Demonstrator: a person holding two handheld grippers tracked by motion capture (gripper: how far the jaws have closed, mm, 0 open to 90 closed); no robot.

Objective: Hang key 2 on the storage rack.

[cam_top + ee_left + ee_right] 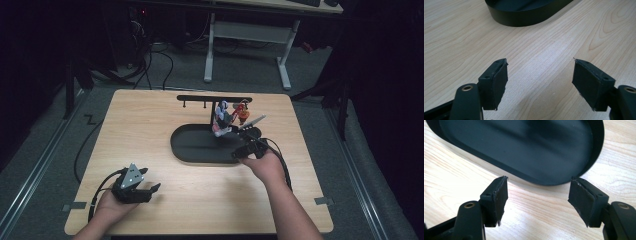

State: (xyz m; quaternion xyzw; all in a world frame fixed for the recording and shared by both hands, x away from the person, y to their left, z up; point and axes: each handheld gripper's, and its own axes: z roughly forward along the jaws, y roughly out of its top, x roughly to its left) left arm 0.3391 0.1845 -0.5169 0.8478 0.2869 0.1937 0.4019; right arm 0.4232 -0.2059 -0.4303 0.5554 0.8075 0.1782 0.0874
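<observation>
Left gripper [150,190]: you hold it low at your near left, jaws spread wide, nothing between them.
Right gripper [240,152]: your forearm reaches forward, jaws apart, empty.

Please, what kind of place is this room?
Probably a lab or workshop set up for recording. A wooden table stands on grey carpet, cables run over the floor behind it, and a white-legged desk stands farther back in dim light.

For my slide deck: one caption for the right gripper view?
Open right gripper poised over the wooden table at the rim of the black oval tray.
</observation>
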